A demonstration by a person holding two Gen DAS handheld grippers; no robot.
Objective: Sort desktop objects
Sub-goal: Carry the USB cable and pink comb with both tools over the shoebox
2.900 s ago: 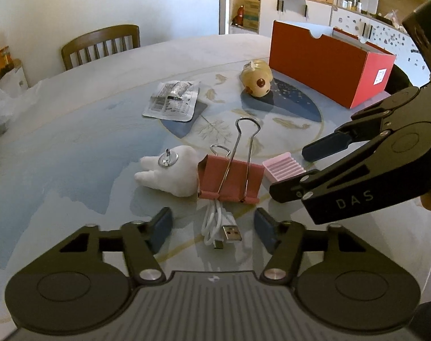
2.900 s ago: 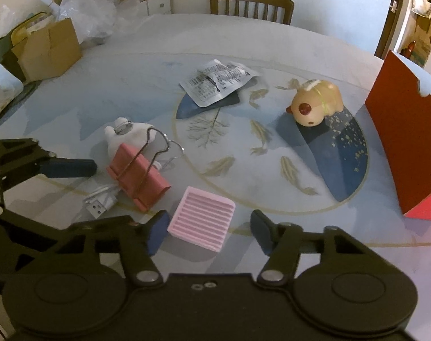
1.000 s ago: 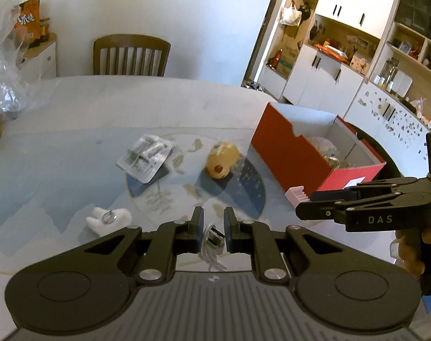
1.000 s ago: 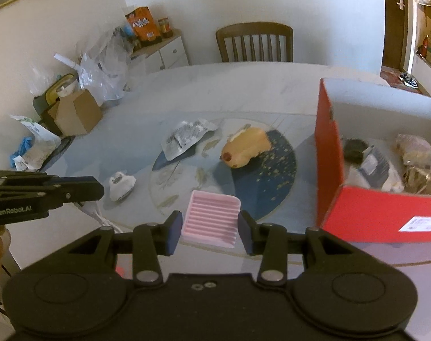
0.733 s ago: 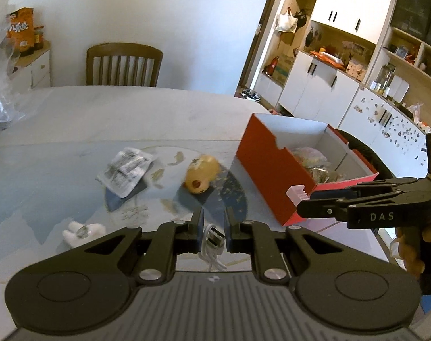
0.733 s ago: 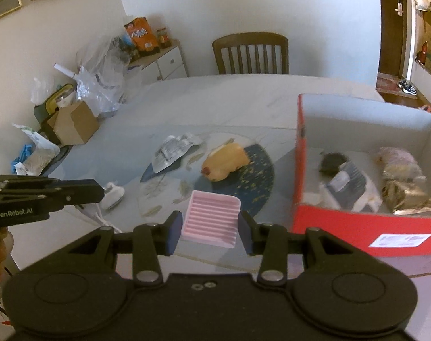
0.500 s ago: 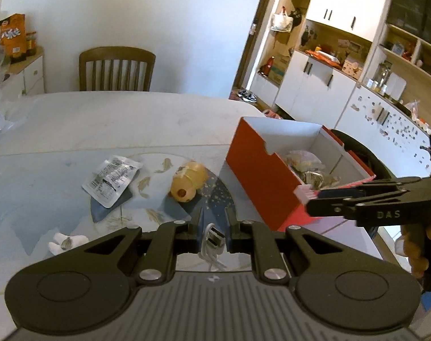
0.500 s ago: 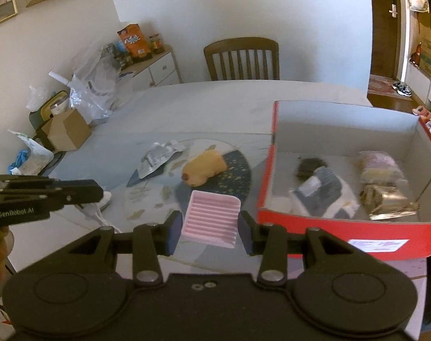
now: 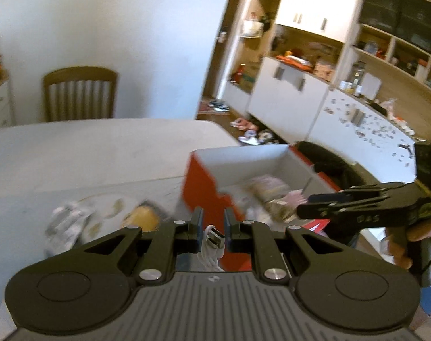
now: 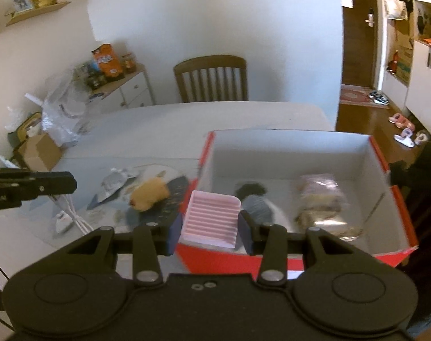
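Note:
My left gripper (image 9: 212, 224) is shut on a coiled white USB cable (image 9: 212, 241), whose metal plug sticks up between the fingers, above the table just short of the red box (image 9: 204, 199). My right gripper (image 10: 211, 227) is shut on a pink ribbed soap dish (image 10: 211, 217), held over the near wall of the red box (image 10: 272, 258). In the left wrist view the right gripper (image 9: 314, 206) reaches over the box from the right, held by a hand (image 9: 411, 238). The left gripper (image 10: 59, 186) shows at the left edge of the right wrist view, the cable (image 10: 70, 213) hanging under it.
The box holds a dark bundle (image 10: 255, 199) and clear-wrapped packets (image 10: 320, 199). On the table lie a tan plush toy (image 10: 150, 194), a foil packet (image 10: 116, 182) and a small white toy (image 10: 62, 221). A wooden chair (image 10: 212, 78) stands beyond the table. Cabinets (image 9: 286, 99) line the right wall.
Both grippers have lifted their objects off the table and travelled toward the red box. The soap dish has come from beside the box to over its near wall; the cable has come up to its side.

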